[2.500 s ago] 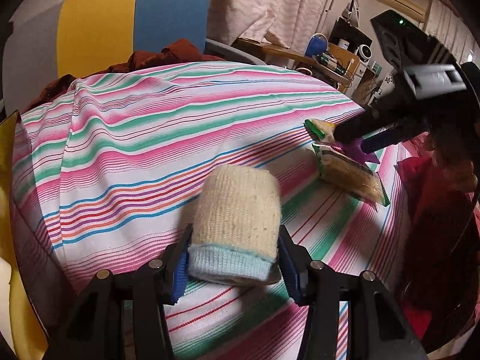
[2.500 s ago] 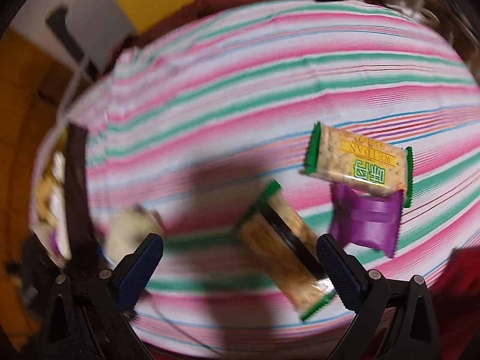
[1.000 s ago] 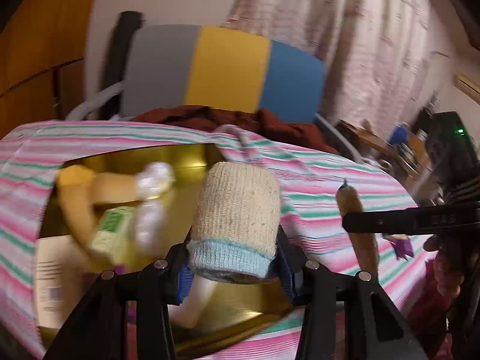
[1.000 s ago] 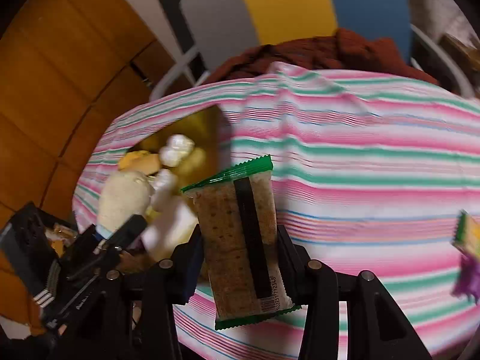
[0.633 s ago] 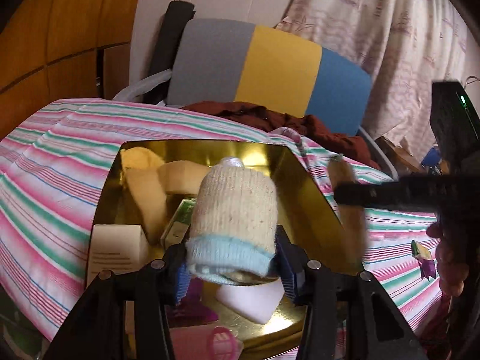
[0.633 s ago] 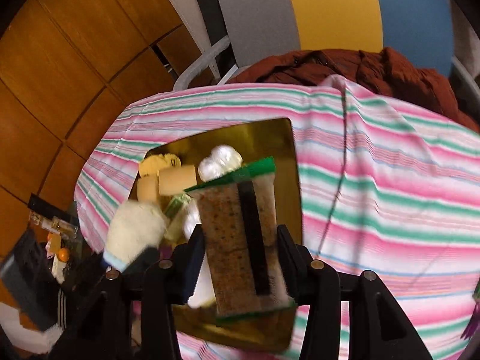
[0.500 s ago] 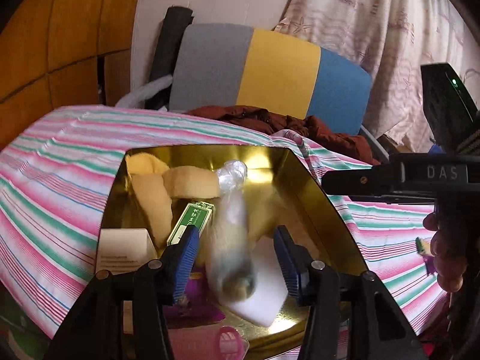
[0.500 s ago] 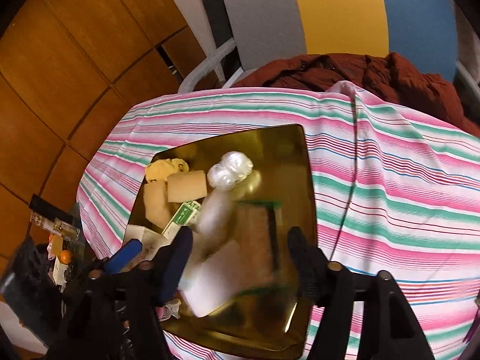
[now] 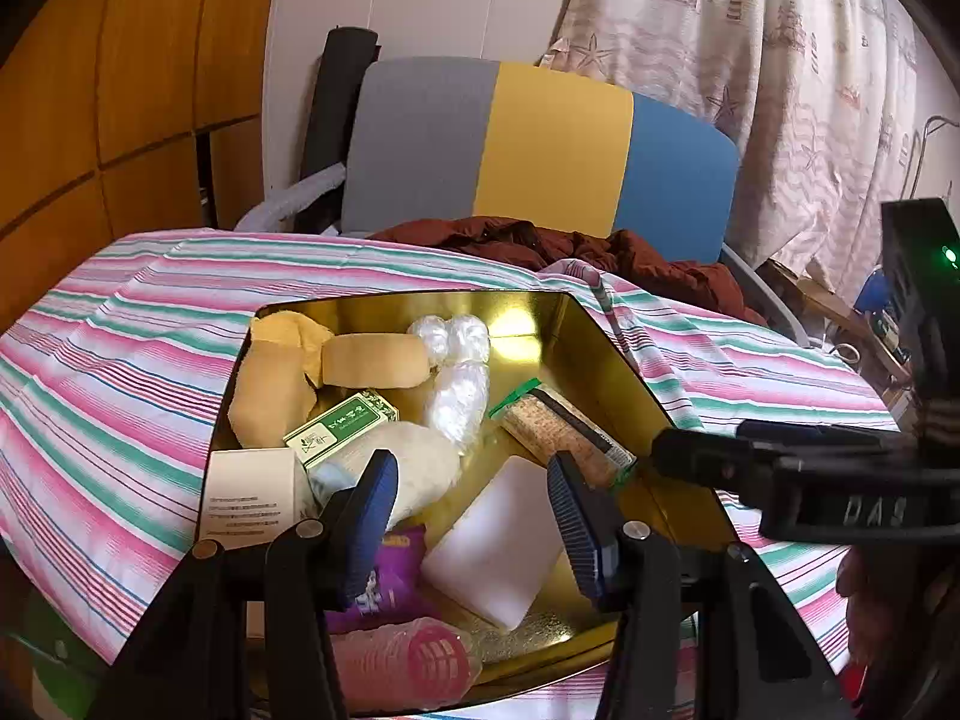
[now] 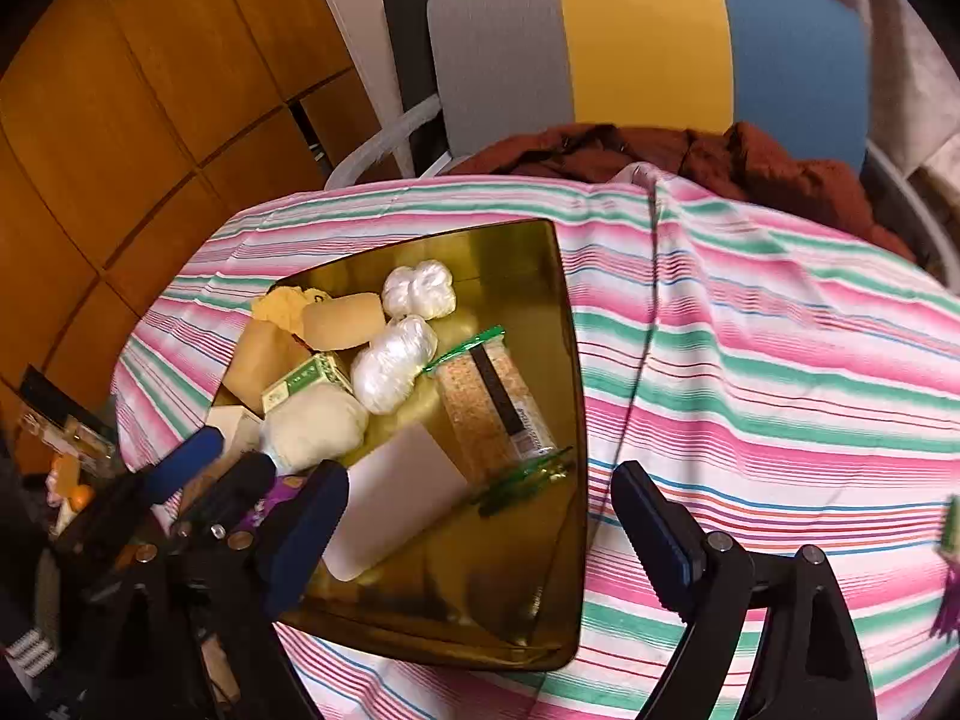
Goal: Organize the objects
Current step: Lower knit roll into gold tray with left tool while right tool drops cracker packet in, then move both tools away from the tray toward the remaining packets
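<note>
Here we see wood-panelled wall [image 9: 90, 120] on the far left, w/ a black roll [image 9: 336, 96] leaning by a white wall strip. Next to it a chair back [image 9: 540, 150] in grey, yellow & blue bands, a dark red garment [image 9: 540, 240] heaped on the seat. A pale patterned curtain [image 9: 750, 60] fills the right bkgd

The surface is a table under a striped cloth [image 9: 120, 360], pink/green/white, creased near the far edge. On it sits a gold tray [image 9: 612, 360], shiny inside. Left to right in the tray: a white card box [image 9: 246, 498] at the left wall, tan sponges [image 9: 270, 384] at the far left corner, a small green box [image 9: 342, 426] leaning on them, the cream sock roll [image 9: 414, 468] just beside that box, clear plastic bundles [image 9: 456, 372] mid tray, a white block [image 9: 504, 546] near the front, & the cracker packet [image 9: 558, 432] lying along the right wall. A purple packet [image 9: 390, 570] and pink roller [image 9: 414, 666] lie at the near edge

Our left gripper [image 9: 474, 516] hovers over the tray, jaws spread, nothing betw. them. Our right gripper [image 10: 480, 534] is likewise wide apart & empty, above the tray's near right corner. At the far right edge of the right wrist view, bits of green & purple wrappers [image 10: 951, 570] lie on the cloth, too cut off to tell more
</note>
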The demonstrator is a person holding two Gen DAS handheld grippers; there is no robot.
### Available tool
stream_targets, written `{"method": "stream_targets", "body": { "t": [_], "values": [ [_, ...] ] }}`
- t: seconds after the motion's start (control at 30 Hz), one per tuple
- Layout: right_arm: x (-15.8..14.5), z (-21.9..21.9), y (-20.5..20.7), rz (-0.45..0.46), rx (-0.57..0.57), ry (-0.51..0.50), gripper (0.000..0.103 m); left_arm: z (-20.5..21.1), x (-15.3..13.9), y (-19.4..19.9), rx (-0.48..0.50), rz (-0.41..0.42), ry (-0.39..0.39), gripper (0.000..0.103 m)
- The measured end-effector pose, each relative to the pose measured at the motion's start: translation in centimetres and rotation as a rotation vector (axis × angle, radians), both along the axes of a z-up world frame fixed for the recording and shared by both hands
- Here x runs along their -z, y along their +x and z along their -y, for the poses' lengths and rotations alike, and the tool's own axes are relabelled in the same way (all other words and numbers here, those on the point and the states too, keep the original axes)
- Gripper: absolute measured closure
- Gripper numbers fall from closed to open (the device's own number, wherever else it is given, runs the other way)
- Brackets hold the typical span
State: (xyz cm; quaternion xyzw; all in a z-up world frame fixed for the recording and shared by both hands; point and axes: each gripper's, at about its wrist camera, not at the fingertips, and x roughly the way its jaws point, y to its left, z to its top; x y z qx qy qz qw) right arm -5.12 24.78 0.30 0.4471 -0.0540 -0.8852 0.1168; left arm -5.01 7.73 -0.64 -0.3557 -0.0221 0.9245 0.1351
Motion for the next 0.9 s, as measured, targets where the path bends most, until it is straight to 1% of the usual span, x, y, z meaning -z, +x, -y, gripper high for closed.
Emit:
{"method": "stream_targets", "body": {
  "t": [0.07, 0.23, 0.43, 0.6, 0.7, 0.9],
  "values": [
    [0.0, 0.0, 0.6, -0.019, 0.009, 0.024, 0.005, 0.0, 0.0, 0.3, -0.008, -0.007, -0.018, 0.051],
    [0.3, -0.7, 1.8, -0.031, 0.03, 0.041, 0.002, -0.1, 0.0, 0.6, -0.008, -0.005, -0.027, 0.05],
    [0.7, -1.9, 3.0, -0.032, 0.058, 0.061, 0.001, -0.6, 0.0, 1.2, 0.014, -0.007, -0.041, 0.05],
    [0.4, -2.2, 4.2, -0.068, 0.076, 0.099, 0.001, -1.1, 0.2, 1.6, 0.026, -0.008, -0.047, 0.05],
    [0.1, -2.2, 4.5, -0.09, 0.087, 0.133, 0.001, -1.2, 0.0, 2.0, 0.026, -0.017, -0.051, 0.05],
    [-0.1, -3.2, 5.0, -0.097, 0.112, 0.16, 0.0, -1.8, -0.3, 2.6, 0.049, -0.042, -0.071, 0.05]
  ]
}}
